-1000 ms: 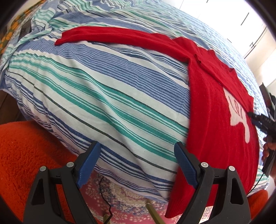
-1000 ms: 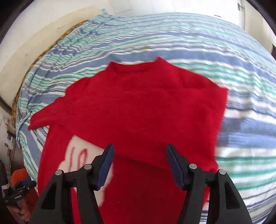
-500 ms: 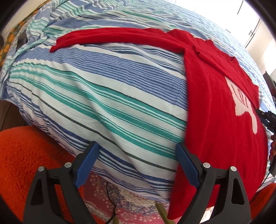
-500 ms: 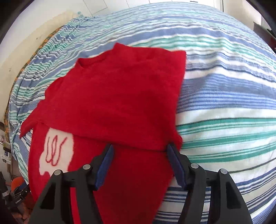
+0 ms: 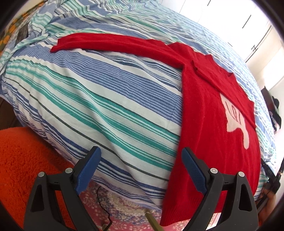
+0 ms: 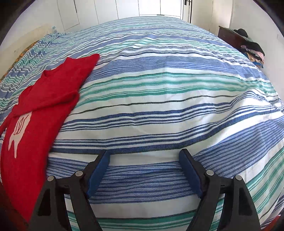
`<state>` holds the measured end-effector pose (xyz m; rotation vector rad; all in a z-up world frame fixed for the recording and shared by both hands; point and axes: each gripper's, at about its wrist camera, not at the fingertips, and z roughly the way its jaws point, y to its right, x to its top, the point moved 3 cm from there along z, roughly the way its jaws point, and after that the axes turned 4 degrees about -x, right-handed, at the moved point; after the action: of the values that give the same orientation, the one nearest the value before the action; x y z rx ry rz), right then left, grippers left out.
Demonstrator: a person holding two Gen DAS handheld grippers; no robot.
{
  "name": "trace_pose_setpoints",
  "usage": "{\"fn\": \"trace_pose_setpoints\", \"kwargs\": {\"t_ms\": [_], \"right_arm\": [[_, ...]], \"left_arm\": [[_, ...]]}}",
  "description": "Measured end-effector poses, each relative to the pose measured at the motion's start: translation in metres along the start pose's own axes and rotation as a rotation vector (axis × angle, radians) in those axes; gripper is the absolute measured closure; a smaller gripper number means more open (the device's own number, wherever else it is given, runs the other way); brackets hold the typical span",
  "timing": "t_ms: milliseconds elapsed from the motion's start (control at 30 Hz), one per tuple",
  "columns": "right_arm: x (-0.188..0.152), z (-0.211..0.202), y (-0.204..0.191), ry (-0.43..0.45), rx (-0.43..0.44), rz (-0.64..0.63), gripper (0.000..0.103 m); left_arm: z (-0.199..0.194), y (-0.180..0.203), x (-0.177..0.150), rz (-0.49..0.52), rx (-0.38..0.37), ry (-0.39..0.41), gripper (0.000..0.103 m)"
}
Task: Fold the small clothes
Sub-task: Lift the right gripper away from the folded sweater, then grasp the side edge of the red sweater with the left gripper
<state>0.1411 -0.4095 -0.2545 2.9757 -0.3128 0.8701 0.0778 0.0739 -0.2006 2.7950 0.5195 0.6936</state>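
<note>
Red sweater (image 5: pixel 209 124) half folded on the striped bed (image 6: pixel 159 88)

Both tilt down: left hand-held gripper (image 5: pixel 140 160) wide, empty, near edge; right hand-held gripper (image 6: pixel 143 160) opening over bare sheet, nothing between.

A bed under a blue, green and white striped cover (image 6: pixel 159 92) fills the room. White wardrobe doors (image 6: pixel 106 12) line the far wall. A dark wooden cabinet (image 6: pixel 230 38) at far right carries piled clothes (image 6: pixel 253 50). An orange shaggy rug (image 5: pixel 21 160) lies near left.
</note>
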Motion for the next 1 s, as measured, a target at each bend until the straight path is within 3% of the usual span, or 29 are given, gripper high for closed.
{"fn": "trace_pose_setpoints", "kwargs": {"t_ms": [33, 200, 400, 567, 767, 900, 1000], "right_arm": [[-0.004, -0.003, 0.002, 0.033, 0.012, -0.003, 0.023], [-0.006, 0.002, -0.003, 0.031, 0.004, -0.028, 0.016], [-0.011, 0.005, -0.009, 0.083, -0.011, -0.04, 0.013], [-0.011, 0.006, -0.01, 0.094, -0.017, -0.042, 0.012], [-0.012, 0.006, -0.011, 0.099, -0.028, -0.048, 0.012], [-0.012, 0.007, -0.012, 0.103, -0.036, -0.051, 0.011], [-0.012, 0.007, -0.012, 0.107, -0.039, -0.051, 0.01]], "left_arm": [[-0.002, -0.003, 0.001, -0.012, -0.003, 0.001, 0.01], [-0.008, -0.036, 0.023, -0.181, -0.057, 0.013, 0.01], [-0.001, -0.099, 0.103, -0.38, -0.132, 0.123, 0.01], [0.037, -0.16, 0.152, -0.558, -0.146, 0.139, 0.011], [0.052, -0.214, 0.17, -0.776, -0.288, 0.227, 0.012], [0.055, -0.228, 0.172, -0.816, -0.331, 0.258, 0.014], [0.056, -0.224, 0.177, -0.753, -0.285, 0.254, 0.019]]}}
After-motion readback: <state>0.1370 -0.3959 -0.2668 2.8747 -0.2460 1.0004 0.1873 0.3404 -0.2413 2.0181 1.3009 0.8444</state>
